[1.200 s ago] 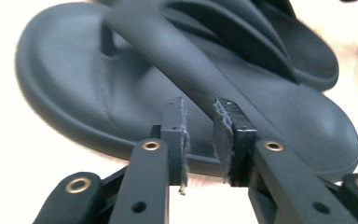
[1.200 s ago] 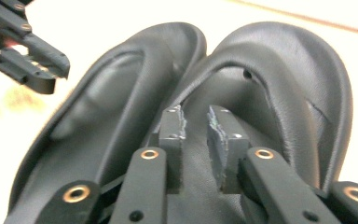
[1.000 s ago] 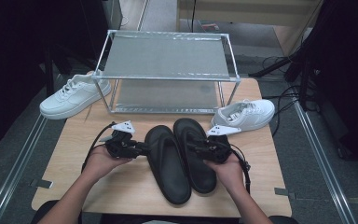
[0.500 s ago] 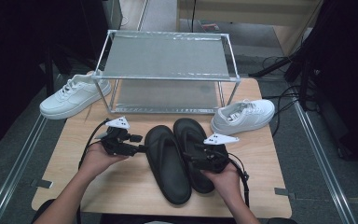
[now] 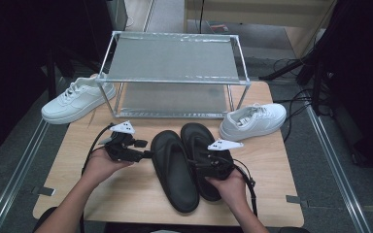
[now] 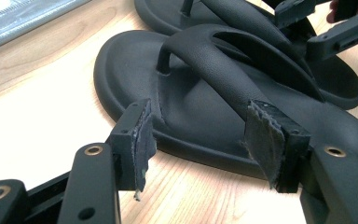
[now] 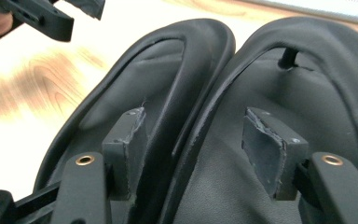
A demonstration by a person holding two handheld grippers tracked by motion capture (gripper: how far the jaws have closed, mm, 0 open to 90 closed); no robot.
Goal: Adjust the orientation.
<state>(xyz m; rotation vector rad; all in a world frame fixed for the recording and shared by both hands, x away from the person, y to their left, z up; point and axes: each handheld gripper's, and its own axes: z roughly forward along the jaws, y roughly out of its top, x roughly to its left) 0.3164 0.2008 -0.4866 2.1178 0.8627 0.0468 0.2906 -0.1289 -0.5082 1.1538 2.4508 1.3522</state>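
My left tool [image 5: 144, 149] has just been opening and now stands wide, its pads [image 6: 142, 140] clear of everything, with the outer rim of the left sandal [image 5: 174, 170] just ahead of them and the strap rising beyond that rim. My right tool [image 5: 205, 156] has likewise just been opening to a wide gape; in its own view it hangs over the seam where the two soles meet, one pad [image 7: 130, 135] over the left sandal and the other over the right sandal [image 5: 200, 150], pressing on neither. Both sandals lie flat on the tabletop [image 5: 77, 174], side by side and touching along their inner edges, toes pointing away from me. Farther out from the tools stands the metal rack [image 5: 172, 80], with one white sneaker [image 5: 77, 99] beyond my left tool at the tabletop's far left edge and another [image 5: 252, 121] beyond my right tool beside the rack's right leg. I judge the pair has just been set down and squared up, so the thing now is to come away cleanly: I would lift each tool straight back along its own line, jaws kept wide, so no pad catches a strap or drags a sole out of line. The right tool needs the most care, as it straddles the seam and a sideways pull could part the pair.
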